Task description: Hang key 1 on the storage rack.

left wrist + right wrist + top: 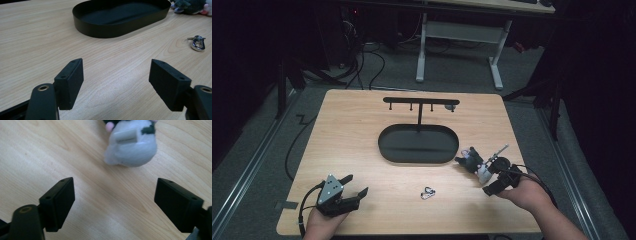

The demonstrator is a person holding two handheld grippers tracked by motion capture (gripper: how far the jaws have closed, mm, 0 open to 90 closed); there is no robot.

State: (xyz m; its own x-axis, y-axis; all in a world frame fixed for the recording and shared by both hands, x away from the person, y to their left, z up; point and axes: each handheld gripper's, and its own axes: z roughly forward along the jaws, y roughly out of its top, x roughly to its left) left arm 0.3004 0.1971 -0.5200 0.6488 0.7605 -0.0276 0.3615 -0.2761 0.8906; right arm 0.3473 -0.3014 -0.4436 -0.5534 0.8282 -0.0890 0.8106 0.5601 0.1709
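A small grey and white plush toy (474,162) lies on the wooden table right of the black oval tray (387,150). My right gripper (490,176) stands open just behind it; in the right gripper view the plush toy (131,143) lies a little beyond the jaws of this gripper (115,183), with bare wood between them. A silver clasp (428,193) lies near the front middle. My left gripper (355,184) rests open at the front left, holding nothing. In the left gripper view this gripper (116,67) faces the tray (100,30), with the clasp (197,43) at right.
A thin post rises from the tray's far side to a black hanger bar (421,101) with several pegs. The table's front edge (412,232) runs just under both hands. A white-legged desk (459,35) stands beyond the table.
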